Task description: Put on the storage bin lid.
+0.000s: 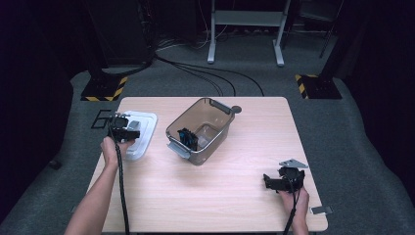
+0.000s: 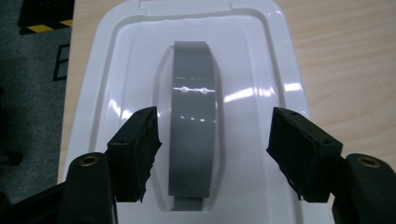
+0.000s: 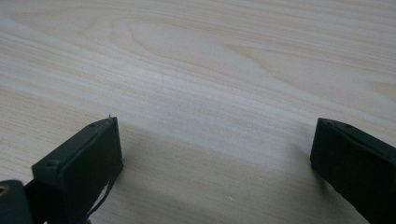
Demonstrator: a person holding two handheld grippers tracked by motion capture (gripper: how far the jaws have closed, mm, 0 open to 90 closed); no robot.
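**High view: table stock, left to right**

White bin lid, flat at the table's left edge; left gripper hangs over it, jaws spread either side of its grey handle, likely lining up a grasp. Smoky clear bin, centre, uncovered, a dark item inside. Right gripper, near right corner, jaws spread over bare wooden table, seemingly idle.
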